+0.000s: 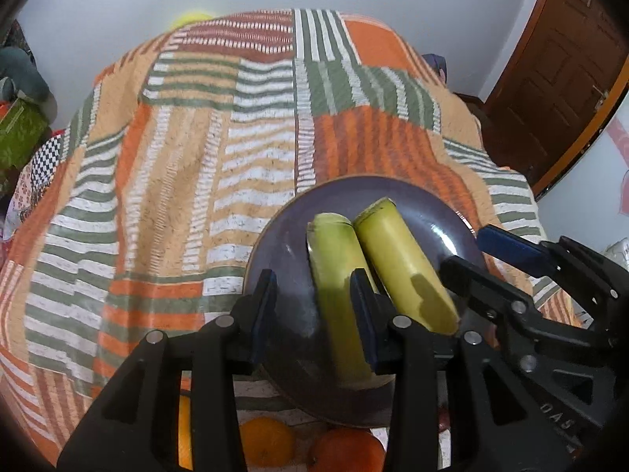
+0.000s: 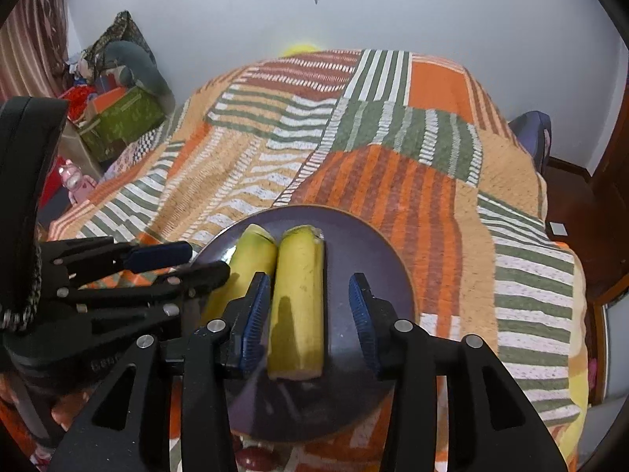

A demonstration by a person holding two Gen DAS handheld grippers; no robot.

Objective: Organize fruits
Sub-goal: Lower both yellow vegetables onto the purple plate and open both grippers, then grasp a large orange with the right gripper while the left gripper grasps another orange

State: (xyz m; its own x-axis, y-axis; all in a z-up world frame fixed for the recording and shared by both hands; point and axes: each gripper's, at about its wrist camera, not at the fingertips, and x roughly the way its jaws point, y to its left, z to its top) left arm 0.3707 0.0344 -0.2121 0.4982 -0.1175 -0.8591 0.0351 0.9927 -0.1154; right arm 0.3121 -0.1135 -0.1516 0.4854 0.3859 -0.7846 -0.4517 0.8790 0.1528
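Observation:
A dark purple plate [image 1: 283,244] [image 2: 361,244] lies on a striped orange, green and white blanket. Two yellow-green banana pieces lie side by side on it. My left gripper [image 1: 312,306] is open over the plate, its jaws either side of the left piece [image 1: 334,275]. My right gripper [image 2: 310,306] is open, its jaws either side of the right piece [image 2: 300,299], not touching it. The right piece [image 1: 401,267] and the right gripper [image 1: 471,255] show in the left wrist view. The left piece [image 2: 251,255] and the left gripper [image 2: 188,259] show in the right wrist view.
Oranges [image 1: 267,442] [image 1: 346,450] lie on the blanket [image 1: 177,181] just below the plate. A dark red fruit [image 2: 253,458] lies at the plate's near edge. A green box [image 2: 122,122] and clutter stand at the left. A wooden door [image 1: 558,78] is at the right.

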